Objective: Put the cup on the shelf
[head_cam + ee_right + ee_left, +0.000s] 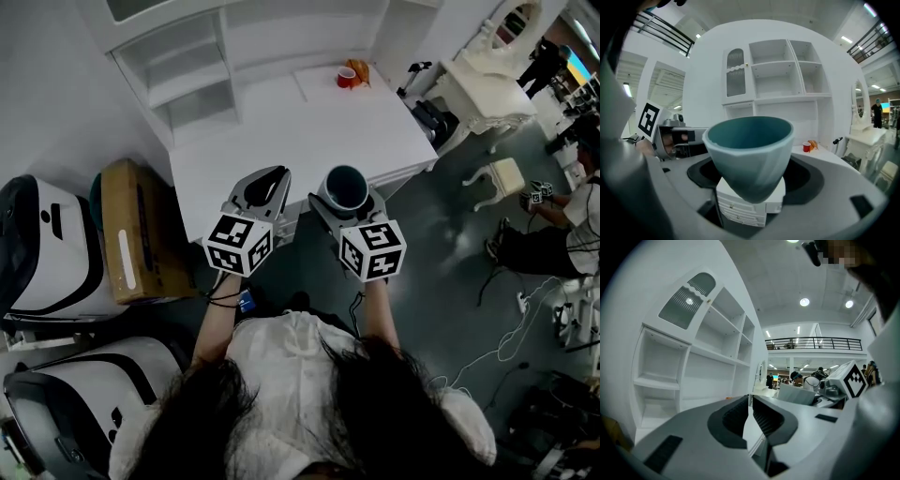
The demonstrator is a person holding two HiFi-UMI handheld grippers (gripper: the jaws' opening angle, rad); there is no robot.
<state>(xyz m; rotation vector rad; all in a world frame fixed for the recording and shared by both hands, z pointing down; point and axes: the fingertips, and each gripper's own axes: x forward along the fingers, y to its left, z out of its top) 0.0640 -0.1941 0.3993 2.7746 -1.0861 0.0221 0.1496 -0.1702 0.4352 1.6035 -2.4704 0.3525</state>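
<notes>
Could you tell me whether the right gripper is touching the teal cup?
Touching: in the right gripper view the right gripper clamps the cup between its jaws.

The table [309,131] lies at 12 o'clock, with the shelf [187,66] on its far left part, towards 11 o'clock. A smaller cup [346,77] stands at the table's far edge. Over the near edge, the left gripper [267,180] hangs just beside the right gripper [347,195], and the cup [345,183] sits between the right gripper's jaws. A box [136,230] lies on the floor at 9 o'clock, a stool [502,176] at 2 o'clock.
</notes>
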